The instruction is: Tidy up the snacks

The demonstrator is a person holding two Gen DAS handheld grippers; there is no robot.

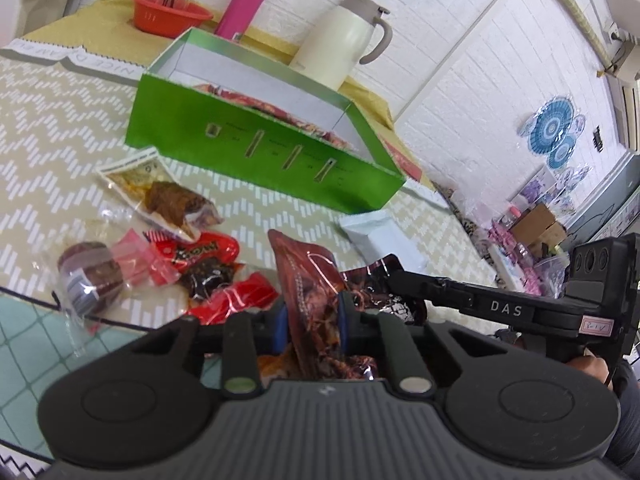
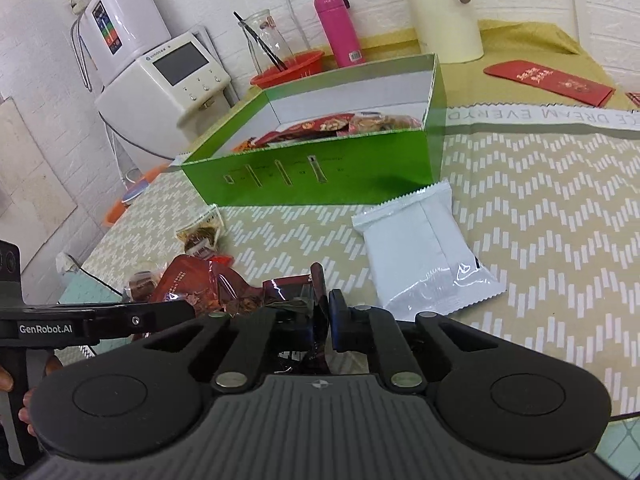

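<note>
My left gripper [image 1: 313, 312] is shut on a red-brown foil snack packet [image 1: 304, 264], which stands up between its blue pads. Just right of it, my right gripper [image 2: 328, 300] is shut on the edge of a dark glossy packet [image 2: 288, 288], low over the table. The two grippers sit close together, side by side. Behind them stands an open green box [image 1: 260, 152] with several snack packets inside. Loose on the zigzag cloth lie a yellow-brown packet [image 1: 160, 196], red wrappers [image 1: 200, 252], a round dark snack in clear wrap [image 1: 88, 276] and a white pouch [image 2: 428, 256].
Behind the box stand a cream thermos jug [image 1: 344, 40], a pink bottle [image 1: 244, 0] and a red bowl [image 1: 168, 12] holding a glass carafe. A red envelope [image 2: 548, 80] lies far right. The table's near edge [image 1: 40, 292] runs at the left.
</note>
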